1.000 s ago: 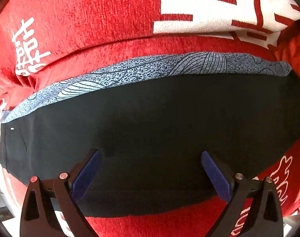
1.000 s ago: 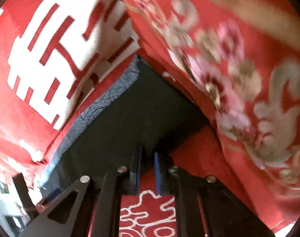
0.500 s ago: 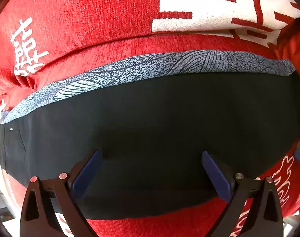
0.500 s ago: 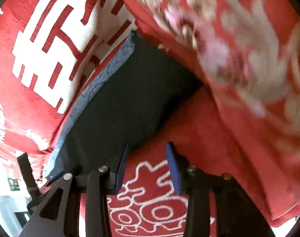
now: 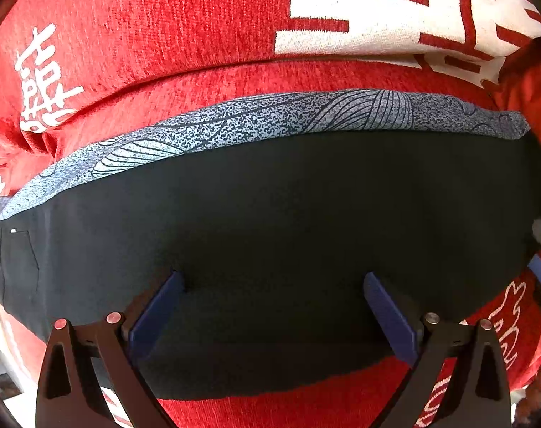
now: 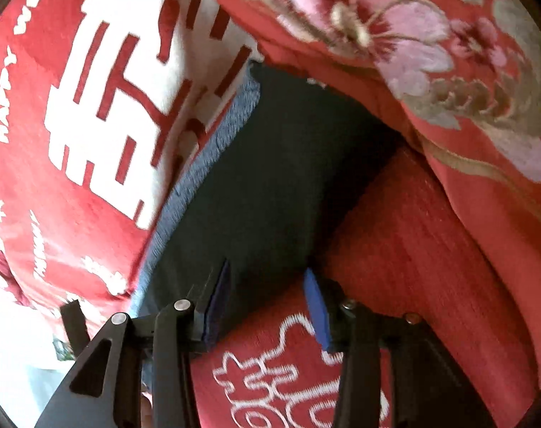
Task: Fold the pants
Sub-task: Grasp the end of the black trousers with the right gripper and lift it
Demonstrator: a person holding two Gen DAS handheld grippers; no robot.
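so the right tool (image 6: 267,303), which was pinched on the pants (image 5: 288,242) corner a second ago, is now hanging half open at 5 o'clock of them, empty, while the left tool (image 5: 270,306) is hovering wide open over the folded pants lying flat on the red blanket (image 5: 156,35), so this fold's looking done.

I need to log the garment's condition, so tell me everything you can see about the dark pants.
The pants are dark, nearly black, matte woven fabric, folded into a flat, smooth band lying across a red chenille cover with white characters. A speckled blue-grey patterned layer runs along the far edge. A stitched pocket with a tiny white tag sits at the left end. The left tongs are open over the near edge; the right tongs are open at one end.
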